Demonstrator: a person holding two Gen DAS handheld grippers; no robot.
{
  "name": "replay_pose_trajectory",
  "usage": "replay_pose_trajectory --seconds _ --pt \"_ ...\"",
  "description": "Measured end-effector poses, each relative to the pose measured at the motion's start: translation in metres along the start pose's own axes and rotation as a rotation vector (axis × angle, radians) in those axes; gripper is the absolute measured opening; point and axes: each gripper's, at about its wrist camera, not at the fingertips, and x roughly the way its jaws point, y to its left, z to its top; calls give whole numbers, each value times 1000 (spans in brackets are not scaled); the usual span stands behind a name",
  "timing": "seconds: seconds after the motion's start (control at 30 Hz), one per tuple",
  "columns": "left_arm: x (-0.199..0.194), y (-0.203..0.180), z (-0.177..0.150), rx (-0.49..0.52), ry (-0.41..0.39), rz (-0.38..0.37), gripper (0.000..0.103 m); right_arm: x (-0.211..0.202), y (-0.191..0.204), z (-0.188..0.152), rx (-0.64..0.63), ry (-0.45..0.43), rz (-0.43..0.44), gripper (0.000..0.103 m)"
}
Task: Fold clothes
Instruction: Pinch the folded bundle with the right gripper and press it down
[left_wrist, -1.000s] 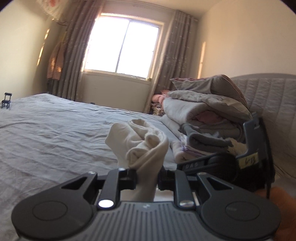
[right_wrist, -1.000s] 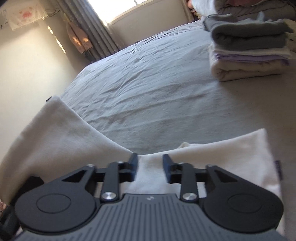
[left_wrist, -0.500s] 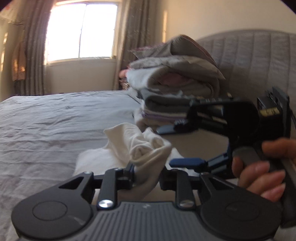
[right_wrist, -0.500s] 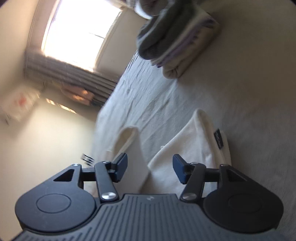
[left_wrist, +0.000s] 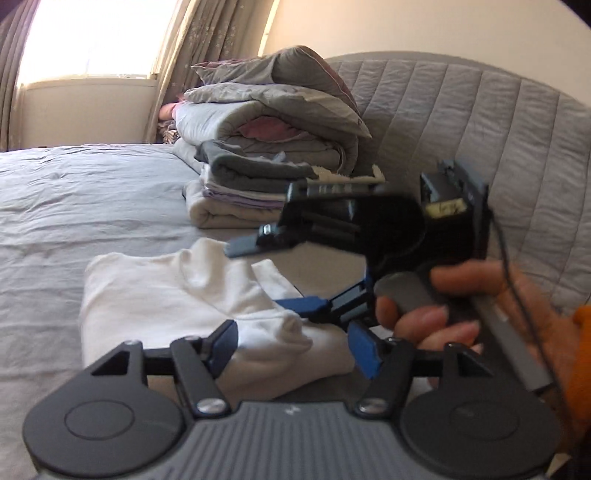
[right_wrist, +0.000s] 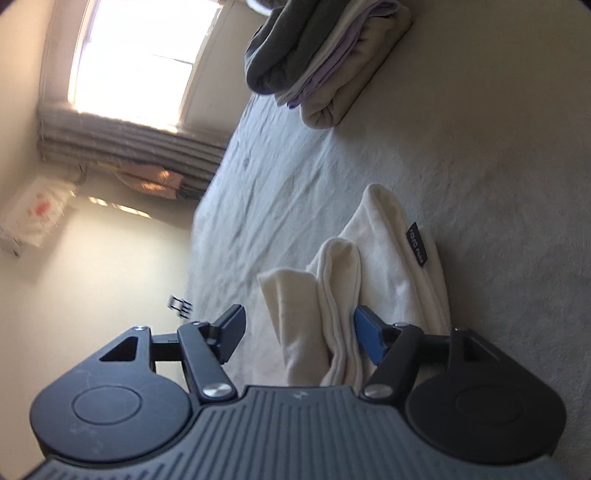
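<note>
Reading the left wrist view from my station, I find the left gripper (left_wrist: 295, 341) with its jaws spread wide and nothing clamped; a bunched end of the cream garment (left_wrist: 177, 295) lies loose in the gap between the blue pads (left_wrist: 364, 347), resting on the grey bedsheet (left_wrist: 74, 206). Just beyond and to the right of those pads sits the right gripper (left_wrist: 273, 273), rolled onto its side and held by a person's hand (left_wrist: 461, 306) with an orange sleeve (left_wrist: 581, 354) at the frame edge. In its own view the right gripper (right_wrist: 299, 332) is likewise parted: one pad touches the flank of the garment (right_wrist: 369, 273), the other stands clear of the cloth, so I judge it holds nothing.

The garment itself lies directly ahead of both tools, gathered into a compact but uneven bundle with several layers doubled over and a dark label (right_wrist: 416, 243) showing on one edge. Its top folds stand up loosely and are not pressed flat.

Farther ahead and to the right, a stack of folded clothes (left_wrist: 236, 199) sits on the sheet, with heaped bedding (left_wrist: 273, 107) behind it against the quilted headboard (left_wrist: 461, 122).

Assessment: the garment is laid down in a folded state with both tools free of it. Whether a further fold or only tidying remains, I cannot settle. Any next contact calls for a low, level approach and a grip on a full layered edge, lest the bundle spring open.
</note>
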Motion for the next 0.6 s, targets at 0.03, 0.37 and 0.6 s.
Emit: replay_pose_trajectory --seconds 0.03,0.37,0.6 --pt "-5 3 1 -8 -3 -1 67 1 4 -2 -29 5 -19 69" --pt "-18 54 18 -128 -58 129 44 -10 20 1 -121 -18 -1 22" --pt "3 56 25 -140 -63 114 44 -27 11 21 -50 -50 37 22"
